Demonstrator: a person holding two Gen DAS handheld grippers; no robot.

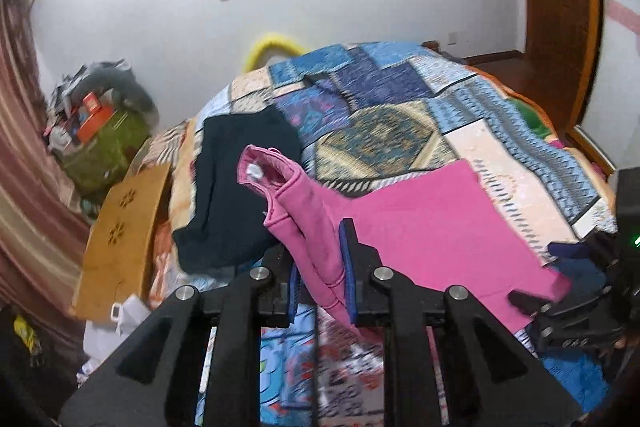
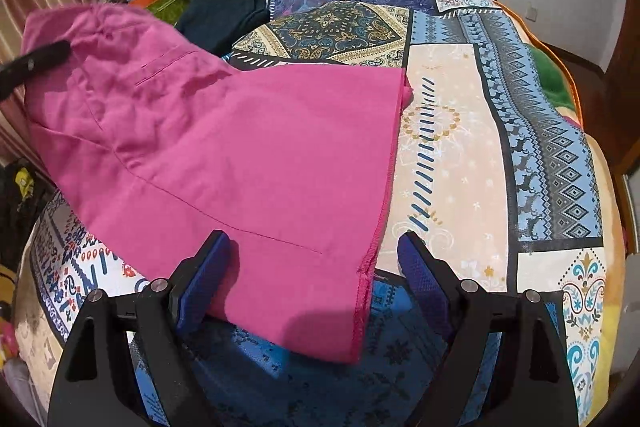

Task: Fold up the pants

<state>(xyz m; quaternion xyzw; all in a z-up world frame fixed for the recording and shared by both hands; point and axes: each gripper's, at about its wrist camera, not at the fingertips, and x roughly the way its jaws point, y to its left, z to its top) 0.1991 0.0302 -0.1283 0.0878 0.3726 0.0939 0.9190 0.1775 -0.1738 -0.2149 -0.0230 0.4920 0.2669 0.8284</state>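
Note:
Pink pants (image 2: 248, 147) lie across a patchwork bedspread (image 2: 460, 147). My left gripper (image 1: 322, 267) is shut on the waistband of the pink pants (image 1: 432, 227) and lifts that end off the bed. My right gripper (image 2: 316, 267) is open, its blue pads on either side of the leg hem near the bed's front edge, not pinching it. The left gripper's finger (image 2: 36, 63) shows at the raised waist in the right wrist view. The right gripper (image 1: 568, 311) shows at the hem in the left wrist view.
A dark folded garment (image 1: 240, 187) lies on the bed beyond the pants. A wooden stool (image 1: 120, 235) and a cluttered green box (image 1: 104, 143) stand left of the bed. A wooden door (image 1: 560, 7) is at the far right.

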